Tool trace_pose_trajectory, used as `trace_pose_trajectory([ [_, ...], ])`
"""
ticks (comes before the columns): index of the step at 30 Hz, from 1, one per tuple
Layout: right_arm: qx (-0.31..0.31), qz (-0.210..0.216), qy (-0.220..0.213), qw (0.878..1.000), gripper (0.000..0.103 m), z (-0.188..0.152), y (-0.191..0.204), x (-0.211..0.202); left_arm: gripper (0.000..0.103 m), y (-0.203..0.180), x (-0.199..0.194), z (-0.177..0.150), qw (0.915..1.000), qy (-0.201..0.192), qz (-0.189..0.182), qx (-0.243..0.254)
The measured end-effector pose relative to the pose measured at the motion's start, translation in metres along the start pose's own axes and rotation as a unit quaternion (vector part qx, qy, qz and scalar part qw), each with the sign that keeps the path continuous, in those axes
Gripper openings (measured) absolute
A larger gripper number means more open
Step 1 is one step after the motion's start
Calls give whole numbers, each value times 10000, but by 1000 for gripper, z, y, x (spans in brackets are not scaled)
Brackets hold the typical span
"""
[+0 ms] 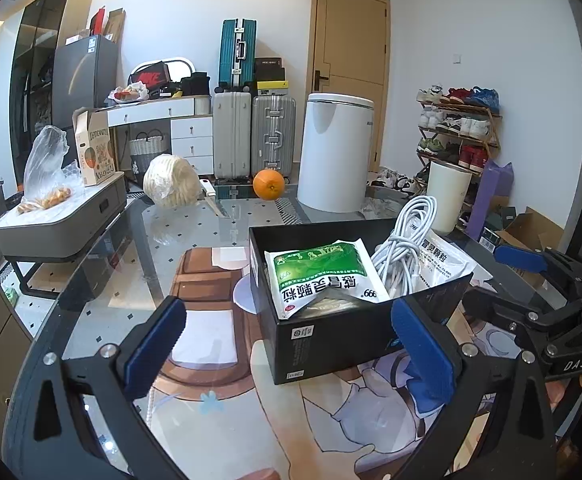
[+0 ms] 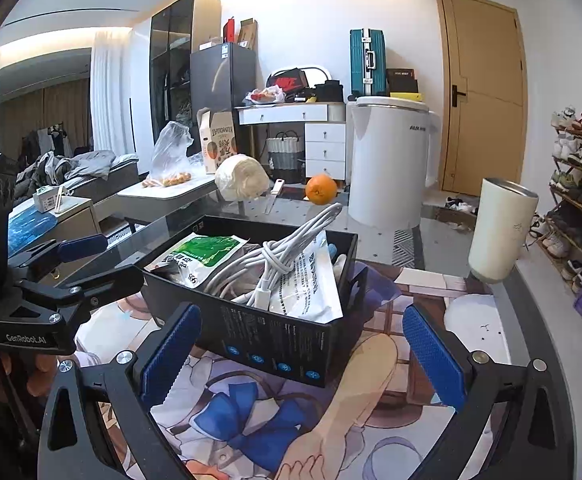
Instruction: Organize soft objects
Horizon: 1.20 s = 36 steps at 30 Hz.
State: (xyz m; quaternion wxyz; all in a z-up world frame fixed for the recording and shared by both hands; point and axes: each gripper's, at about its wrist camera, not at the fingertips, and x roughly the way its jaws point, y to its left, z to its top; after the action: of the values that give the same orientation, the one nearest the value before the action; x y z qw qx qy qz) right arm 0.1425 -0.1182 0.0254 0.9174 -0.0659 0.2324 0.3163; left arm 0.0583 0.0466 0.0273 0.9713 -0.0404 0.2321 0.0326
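Observation:
A black open box (image 1: 331,344) (image 2: 275,340) sits on the picture mat. Inside it lie a green medicine packet (image 1: 319,268) (image 2: 203,250), a coiled white cable (image 1: 407,240) (image 2: 287,256) and a white packet (image 1: 443,256) (image 2: 311,280). My left gripper (image 1: 289,350) is open just in front of the box, its right finger overlapping the box's near corner. My right gripper (image 2: 303,354) is also open and empty, facing the box's other long wall from a short distance. Each gripper shows at the edge of the other's view, flanking the box.
Behind the box on the glass table are an orange (image 1: 269,185) (image 2: 321,189), a pale round bundle (image 1: 169,184) (image 2: 241,178), a white-handled knife (image 1: 211,196), a tall white appliance (image 1: 335,152) (image 2: 391,160) and a cream tumbler (image 1: 449,196) (image 2: 501,228).

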Motion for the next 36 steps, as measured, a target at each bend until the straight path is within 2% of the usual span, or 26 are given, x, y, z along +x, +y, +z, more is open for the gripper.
trace_pose_trajectory([
  [10,104,-87,91,9999,102,-2,-4,5,103,6,0,-1,9999,7,-3,-147],
  [18,90,-101,-15,9999,102,-3,-4,1,103,-1,1,-1,10000,19,83,27],
  [36,87,-101,-17,9999,102,-3,-4,1,103,-3,-4,-1,9999,-115,81,86],
])
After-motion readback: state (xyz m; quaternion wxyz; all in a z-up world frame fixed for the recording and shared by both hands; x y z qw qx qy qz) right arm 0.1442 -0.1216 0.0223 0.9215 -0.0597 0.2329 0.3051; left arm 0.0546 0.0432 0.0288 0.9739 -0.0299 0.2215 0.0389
